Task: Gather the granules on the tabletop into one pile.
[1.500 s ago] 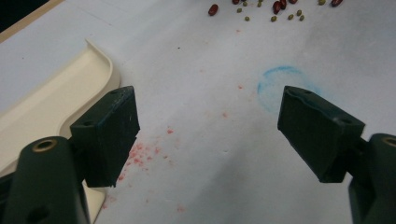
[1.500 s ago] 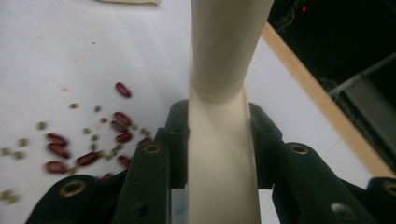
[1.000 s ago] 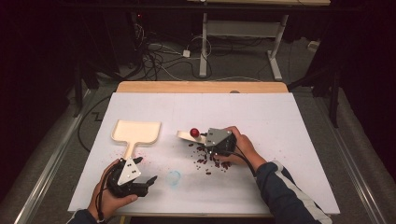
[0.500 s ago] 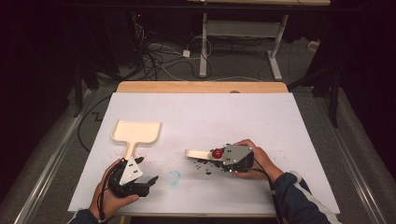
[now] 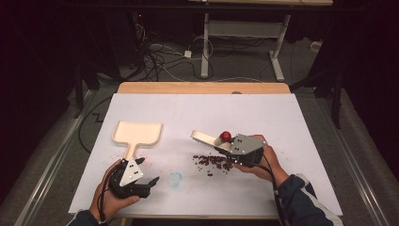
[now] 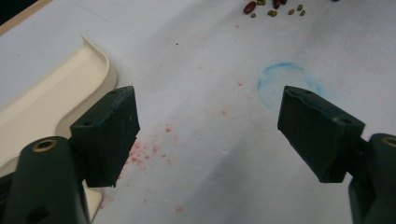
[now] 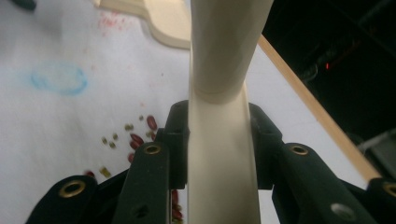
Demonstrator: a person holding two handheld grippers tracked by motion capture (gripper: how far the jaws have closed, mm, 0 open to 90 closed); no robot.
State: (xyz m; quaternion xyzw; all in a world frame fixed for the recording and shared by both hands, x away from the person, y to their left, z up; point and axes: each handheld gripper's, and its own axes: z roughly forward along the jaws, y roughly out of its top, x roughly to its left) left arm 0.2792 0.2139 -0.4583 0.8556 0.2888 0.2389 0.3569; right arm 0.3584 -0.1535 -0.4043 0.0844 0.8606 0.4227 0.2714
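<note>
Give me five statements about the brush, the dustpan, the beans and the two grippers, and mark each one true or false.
1. The right gripper is shut on the cream brush. True.
2. The left gripper holds the dustpan by its handle. False: its jaws stand open with nothing between them, and the dustpan lies on the table beside it.
3. The beans lie heaped inside the dustpan. False: they are scattered on the white table cover, below the brush and apart from the dustpan.
4. A blue ring mark shows on the cover between the two grippers. True.
5. The beans are all one colour. False: in the left gripper view some are dark red and some are small and greenish.
</note>
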